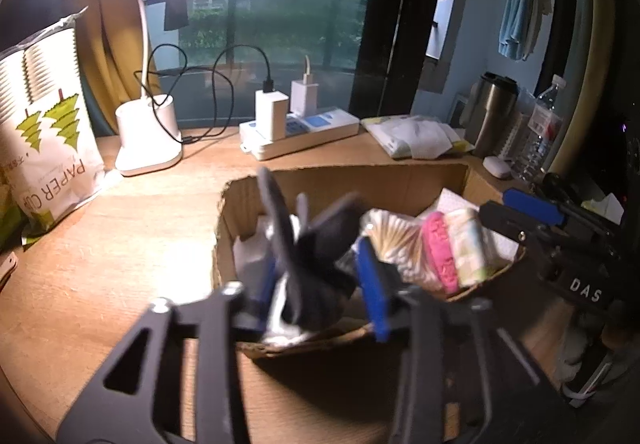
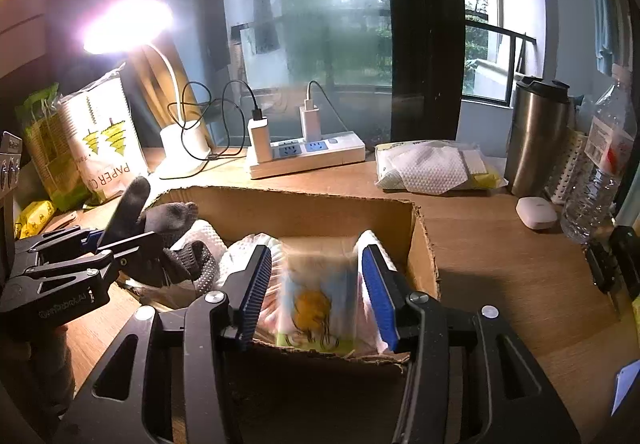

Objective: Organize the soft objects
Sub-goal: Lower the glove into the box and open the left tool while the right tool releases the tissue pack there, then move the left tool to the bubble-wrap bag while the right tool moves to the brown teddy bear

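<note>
Both grippers hang over the cardboard box on the desk, at the drop-in step. The left gripper has its fingers released around a dark sock at the box's left end. The right gripper straddles a printed tissue pack at the near right; motion blur hides whether its pads press it. Next, both should lift clear. The box's floor is hidden.

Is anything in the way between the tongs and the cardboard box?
Nothing visible is. Both tongs are already over the cardboard box. The left tongs have the dark sock between their pads, above the box's left side. The right tongs straddle the tissue pack lying inside on the right.
</note>
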Motion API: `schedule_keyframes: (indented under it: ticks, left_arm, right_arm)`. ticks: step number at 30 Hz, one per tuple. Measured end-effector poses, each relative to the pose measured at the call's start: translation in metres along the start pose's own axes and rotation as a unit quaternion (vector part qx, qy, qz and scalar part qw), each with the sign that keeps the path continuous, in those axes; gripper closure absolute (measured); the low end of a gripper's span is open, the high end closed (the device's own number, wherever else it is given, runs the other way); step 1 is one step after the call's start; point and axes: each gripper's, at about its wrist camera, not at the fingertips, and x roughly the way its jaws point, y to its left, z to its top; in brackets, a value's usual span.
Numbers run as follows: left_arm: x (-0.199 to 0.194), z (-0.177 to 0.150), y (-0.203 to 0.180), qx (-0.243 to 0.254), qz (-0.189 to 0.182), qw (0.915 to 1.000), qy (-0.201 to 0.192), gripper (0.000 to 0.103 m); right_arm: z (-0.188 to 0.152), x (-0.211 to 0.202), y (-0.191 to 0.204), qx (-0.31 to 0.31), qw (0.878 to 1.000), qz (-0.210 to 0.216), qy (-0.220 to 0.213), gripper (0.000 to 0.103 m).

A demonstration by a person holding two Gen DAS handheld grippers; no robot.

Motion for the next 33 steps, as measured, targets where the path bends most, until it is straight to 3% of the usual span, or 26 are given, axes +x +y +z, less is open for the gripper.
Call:
schedule_keyframes:
  ticks: [2, 9, 13, 24, 33]
  left_arm:
    - [-0.004, 0.000, 0.001, -0.007, -0.004, 0.9999, -0.007, 0.039]
    - [-0.017, 0.002, 0.000, -0.008, -0.006, 0.9997, -0.022, 0.038]
    - [-0.026, 0.002, 0.000, -0.011, -0.014, 0.9993, -0.033, 0.020]
    - [-0.057, 0.001, -0.001, -0.016, -0.027, 0.9978, -0.059, 0.013]
    - [-0.073, -0.014, -0.006, -0.014, -0.038, 0.9981, -0.048, 0.013]
  right_arm:
    - [0.000, -0.003, 0.000, -0.001, 1.000, -0.001, -0.003, 0.046]
    - [0.001, -0.015, 0.001, -0.001, 1.000, -0.007, -0.012, 0.042]
    - [0.003, -0.024, 0.002, -0.001, 1.000, -0.010, -0.020, 0.040]
    - [0.005, -0.061, 0.005, -0.001, 0.999, -0.014, -0.042, 0.040]
    - [-0.002, -0.084, 0.023, -0.009, 0.999, -0.003, -0.047, 0.040]
